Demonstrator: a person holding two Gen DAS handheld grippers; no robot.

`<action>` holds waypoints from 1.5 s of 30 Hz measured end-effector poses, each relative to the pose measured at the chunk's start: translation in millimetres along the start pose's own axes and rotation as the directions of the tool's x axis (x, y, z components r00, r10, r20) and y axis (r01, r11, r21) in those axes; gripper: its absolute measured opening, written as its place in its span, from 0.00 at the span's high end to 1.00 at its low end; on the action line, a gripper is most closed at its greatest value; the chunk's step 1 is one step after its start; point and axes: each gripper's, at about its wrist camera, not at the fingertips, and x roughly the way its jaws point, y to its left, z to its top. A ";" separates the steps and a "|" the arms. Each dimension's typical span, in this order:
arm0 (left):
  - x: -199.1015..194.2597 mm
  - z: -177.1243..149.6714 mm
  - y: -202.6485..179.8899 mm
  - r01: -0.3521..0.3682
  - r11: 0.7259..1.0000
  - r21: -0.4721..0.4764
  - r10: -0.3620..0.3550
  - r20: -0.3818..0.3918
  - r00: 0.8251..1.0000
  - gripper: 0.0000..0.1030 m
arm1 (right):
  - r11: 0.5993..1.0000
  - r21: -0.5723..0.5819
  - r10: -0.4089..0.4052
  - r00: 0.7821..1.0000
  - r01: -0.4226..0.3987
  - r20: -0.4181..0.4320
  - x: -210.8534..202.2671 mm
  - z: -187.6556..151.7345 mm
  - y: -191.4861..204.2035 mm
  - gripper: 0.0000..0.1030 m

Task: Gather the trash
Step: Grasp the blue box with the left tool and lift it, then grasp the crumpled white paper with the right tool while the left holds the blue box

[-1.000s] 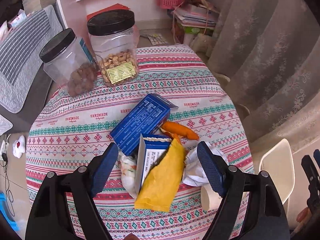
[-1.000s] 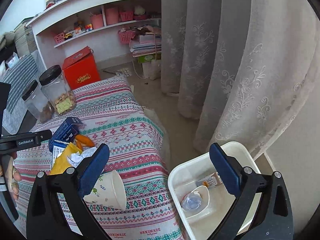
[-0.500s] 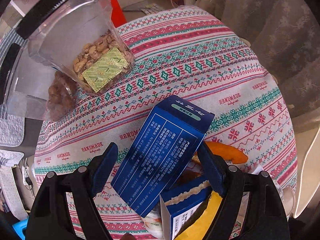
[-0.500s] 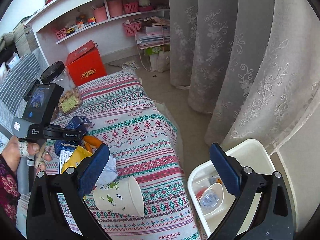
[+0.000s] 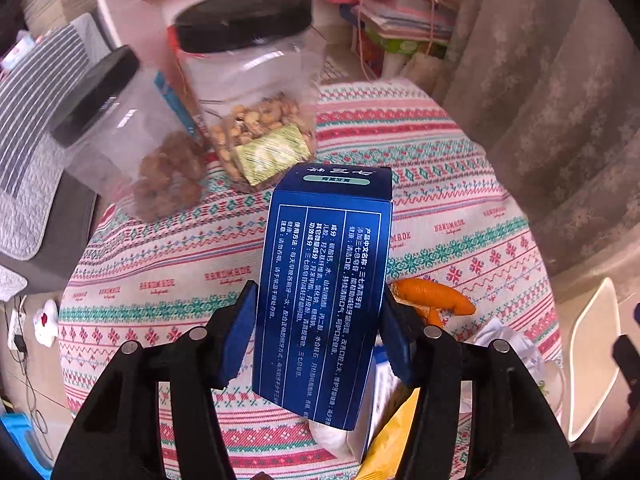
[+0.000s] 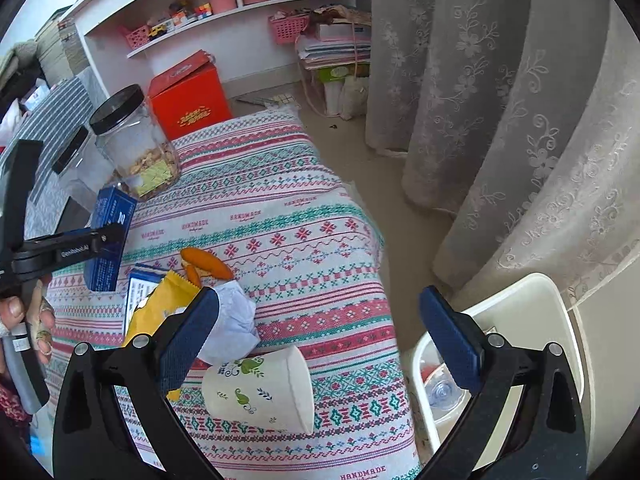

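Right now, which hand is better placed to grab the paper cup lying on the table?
Right. The right tool is open and empty just above the paper cup. The left tool is busy, its jaws closing on the blue box.

Black claws (image 6: 318,334), blue pads (silver screws).

Paper cup (image 6: 260,392) lies on table (image 6: 280,216) beside bin (image 6: 560,320).
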 end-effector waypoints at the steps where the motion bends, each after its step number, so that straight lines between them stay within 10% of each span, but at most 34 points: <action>1: -15.1 -3.9 4.4 0.015 0.999 -0.033 -0.014 0.026 1.000 0.45 | 0.999 -0.037 0.025 1.000 -0.026 -0.019 3.9 -0.4 7.4 0.07; 8: -105.5 -62.1 41.9 0.196 0.957 -0.215 -0.157 0.183 0.971 0.45 | 0.962 -0.259 0.077 0.995 -0.092 -0.065 26.6 -12.9 62.0 0.07; 16: -120.8 -108.0 42.3 0.241 0.940 -0.243 -0.188 0.224 0.956 0.45 | 0.980 -0.154 0.108 0.985 -0.128 -0.134 59.5 -11.1 68.5 0.09; 22: -100.2 -109.7 57.3 0.230 0.933 -0.277 -0.180 0.195 0.964 0.45 | 0.977 -0.173 0.091 0.975 -0.127 -0.201 77.8 -15.4 77.0 0.48; 45: -113.7 -114.1 48.6 0.188 0.942 -0.277 -0.105 0.289 0.951 0.45 | 0.983 -0.163 0.103 0.987 -0.083 0.123 -1.3 2.0 62.8 0.53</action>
